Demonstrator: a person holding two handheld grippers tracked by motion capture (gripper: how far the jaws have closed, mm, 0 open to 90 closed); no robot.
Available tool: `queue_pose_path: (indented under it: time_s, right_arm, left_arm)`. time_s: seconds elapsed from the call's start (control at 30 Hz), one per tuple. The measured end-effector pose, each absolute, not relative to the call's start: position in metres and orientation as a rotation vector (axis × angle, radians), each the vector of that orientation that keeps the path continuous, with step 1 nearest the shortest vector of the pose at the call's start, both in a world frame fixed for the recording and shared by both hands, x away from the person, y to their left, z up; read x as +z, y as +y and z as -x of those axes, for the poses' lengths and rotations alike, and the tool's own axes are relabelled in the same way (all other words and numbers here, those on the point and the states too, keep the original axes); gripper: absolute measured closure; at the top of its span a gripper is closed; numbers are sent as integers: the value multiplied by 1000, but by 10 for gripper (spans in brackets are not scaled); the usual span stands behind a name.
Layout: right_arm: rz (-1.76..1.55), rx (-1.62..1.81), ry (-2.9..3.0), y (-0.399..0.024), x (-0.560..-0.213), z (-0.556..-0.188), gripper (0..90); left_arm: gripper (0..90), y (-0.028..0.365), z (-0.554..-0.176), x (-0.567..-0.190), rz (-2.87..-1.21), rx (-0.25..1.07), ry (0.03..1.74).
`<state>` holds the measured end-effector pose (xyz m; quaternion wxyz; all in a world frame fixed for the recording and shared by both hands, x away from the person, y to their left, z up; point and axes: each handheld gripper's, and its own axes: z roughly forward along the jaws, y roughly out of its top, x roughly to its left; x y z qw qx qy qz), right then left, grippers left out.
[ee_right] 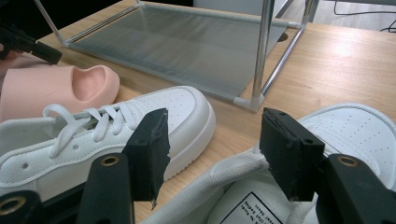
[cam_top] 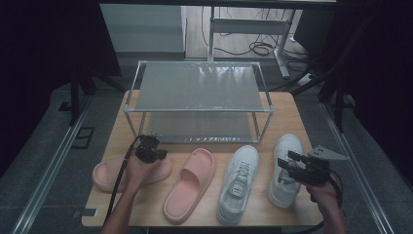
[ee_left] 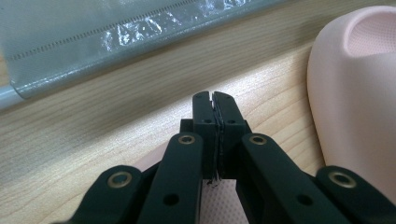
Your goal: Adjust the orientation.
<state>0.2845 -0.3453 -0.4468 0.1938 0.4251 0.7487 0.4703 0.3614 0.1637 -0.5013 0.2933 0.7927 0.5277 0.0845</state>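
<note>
Jaws of left gripper [cam_top: 157,155] were clenched over the leftmost pink slipper [cam_top: 104,174] on the desk [cam_top: 287,114]; right gripper [ee_right: 212,149] jaws stood released above the rightmost white sneaker [ee_right: 355,135].

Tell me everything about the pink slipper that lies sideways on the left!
The left pink slipper looks like soft, smooth foam in pale pink, a slide with a wide strap. It lies crosswise on the wooden table, near its left edge, in front of the metal rack. The left gripper, jaws shut, is right above it.
</note>
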Motion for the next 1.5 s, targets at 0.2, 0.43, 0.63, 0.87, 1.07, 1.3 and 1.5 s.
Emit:
queue_pose_path:
  time_s: [0.2,0.43,0.63,0.87,1.07,1.3,1.5]
  right_arm:
    - [-1193,1321,2097,-346,-446,-284,428]
    - [-1193,1319,2098,-346,-446,-284,427]
    - [-1191,1320,2093,-347,-444,-282,428]
    - [-1189,1320,2090,-347,-444,-282,427]
    - [-1189,1320,2090,-346,-444,-282,427]
    - [-1189,1318,2097,-346,-445,-282,428]
    - [-1189,1319,2098,-345,-445,-281,428]
  left_arm:
    - [893,165,-360,-502,-2107,201,1398]
    - [892,165,-354,-502,-2108,181,1381]
    - [888,163,-339,-503,-2103,170,1357]
    - [889,162,-317,-504,-2124,173,1312]
    - [890,163,-296,-504,-2134,173,1280]
    - [897,168,-281,-505,-2130,165,1253]
    - [900,175,-262,-506,-2123,162,1242]
